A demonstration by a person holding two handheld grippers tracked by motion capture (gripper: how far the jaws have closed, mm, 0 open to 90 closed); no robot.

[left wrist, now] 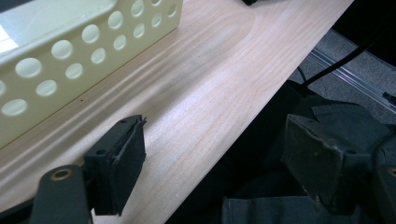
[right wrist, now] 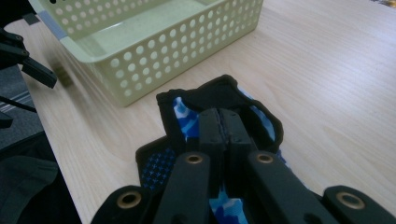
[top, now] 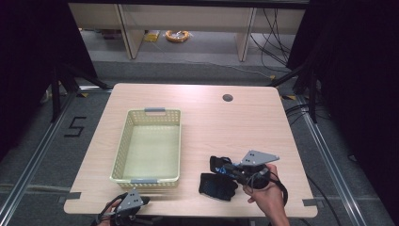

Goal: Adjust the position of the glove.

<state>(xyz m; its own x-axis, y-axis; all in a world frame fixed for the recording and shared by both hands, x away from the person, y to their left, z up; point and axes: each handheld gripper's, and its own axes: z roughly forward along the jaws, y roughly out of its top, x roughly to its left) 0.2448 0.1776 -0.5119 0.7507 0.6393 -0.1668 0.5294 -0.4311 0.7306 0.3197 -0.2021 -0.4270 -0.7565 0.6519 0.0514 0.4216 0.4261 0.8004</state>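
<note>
Black, with a blue and white camouflage-like print inside and a patch of small blue dots, the fabric item (right wrist: 187, 116) lies crumpled on the desk (top: 263, 122) near its front edge, right of the basket. The right gripper (right wrist: 224, 128) has its jaws pressed together on a fold of it, the cloth bunched around the pads. In the high view the same item (top: 216, 186) is a dark heap just left of the right gripper (top: 221, 168), with the hand (top: 268, 197) behind it.

The pale yellow plastic basket (top: 123, 143), perforated with round holes and with grey handle strips at both short ends, stands near the item but apart from it, and is empty.

The left gripper (left wrist: 215, 158) hangs at the desk's front edge just below the basket, jaws spread wide with nothing between them; one jaw is over the wood, the other past the edge.
</note>
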